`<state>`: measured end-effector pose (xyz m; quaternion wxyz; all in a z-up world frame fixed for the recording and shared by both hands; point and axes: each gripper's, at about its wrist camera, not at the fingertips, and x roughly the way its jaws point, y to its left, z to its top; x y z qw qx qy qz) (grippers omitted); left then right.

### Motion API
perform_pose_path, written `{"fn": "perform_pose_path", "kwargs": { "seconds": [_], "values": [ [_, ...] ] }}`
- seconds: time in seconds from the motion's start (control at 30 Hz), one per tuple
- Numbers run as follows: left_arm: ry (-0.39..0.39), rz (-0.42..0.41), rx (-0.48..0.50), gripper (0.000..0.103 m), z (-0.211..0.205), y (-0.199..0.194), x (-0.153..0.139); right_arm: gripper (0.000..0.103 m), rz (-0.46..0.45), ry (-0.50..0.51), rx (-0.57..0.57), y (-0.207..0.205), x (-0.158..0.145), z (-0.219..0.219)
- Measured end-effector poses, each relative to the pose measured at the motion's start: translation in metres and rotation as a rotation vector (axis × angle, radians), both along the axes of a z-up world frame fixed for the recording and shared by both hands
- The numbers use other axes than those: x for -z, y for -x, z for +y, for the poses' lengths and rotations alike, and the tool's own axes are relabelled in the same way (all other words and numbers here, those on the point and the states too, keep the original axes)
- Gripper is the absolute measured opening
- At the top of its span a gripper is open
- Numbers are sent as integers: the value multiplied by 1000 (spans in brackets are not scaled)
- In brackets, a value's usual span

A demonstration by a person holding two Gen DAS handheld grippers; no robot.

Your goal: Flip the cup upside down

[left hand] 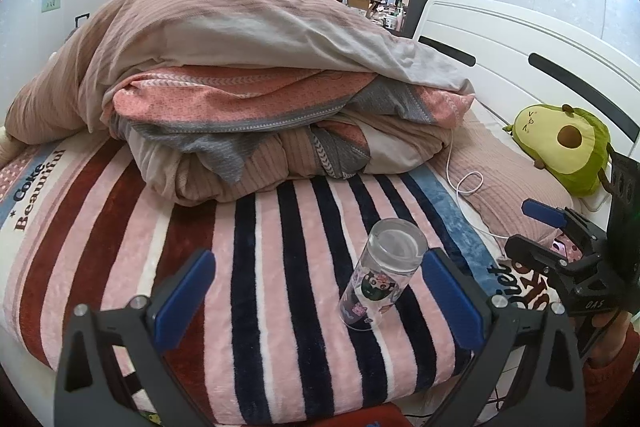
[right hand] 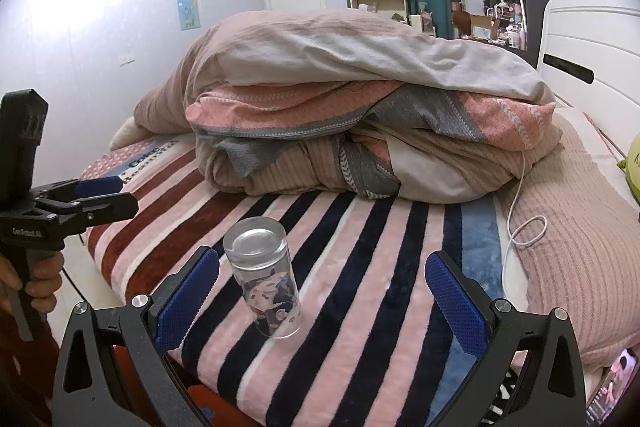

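Note:
A clear glass cup (left hand: 378, 273) with cartoon stickers stands on the striped blanket (left hand: 280, 267), its thick base up and its mouth down. My left gripper (left hand: 320, 287) is open and empty, the cup close to its right finger. In the right wrist view the cup (right hand: 264, 281) stands just beside my right gripper's left finger (right hand: 188, 301). My right gripper (right hand: 320, 299) is open and empty. Each gripper shows in the other's view: the right one (left hand: 560, 239) at the right edge, the left one (right hand: 92, 199) at the left edge.
A pile of folded pink and grey quilts (left hand: 260, 95) fills the bed behind the cup. A pink pillow (right hand: 572, 227), a white cable (right hand: 520, 227) and an avocado plush (left hand: 568, 147) lie to the right by the white headboard (left hand: 500, 43). The bed's near edge runs just under the grippers.

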<state>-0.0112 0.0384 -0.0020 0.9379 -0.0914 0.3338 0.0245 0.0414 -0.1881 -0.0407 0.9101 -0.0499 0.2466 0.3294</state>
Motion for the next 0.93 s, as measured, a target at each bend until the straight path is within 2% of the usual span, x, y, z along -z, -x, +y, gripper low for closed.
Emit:
{"fn": "perform_pose_path", "kwargs": {
  "seconds": [0.93],
  "values": [
    [-3, 6, -1, 103, -1, -1, 0, 103, -2, -9, 2, -1, 0, -1]
  ]
}}
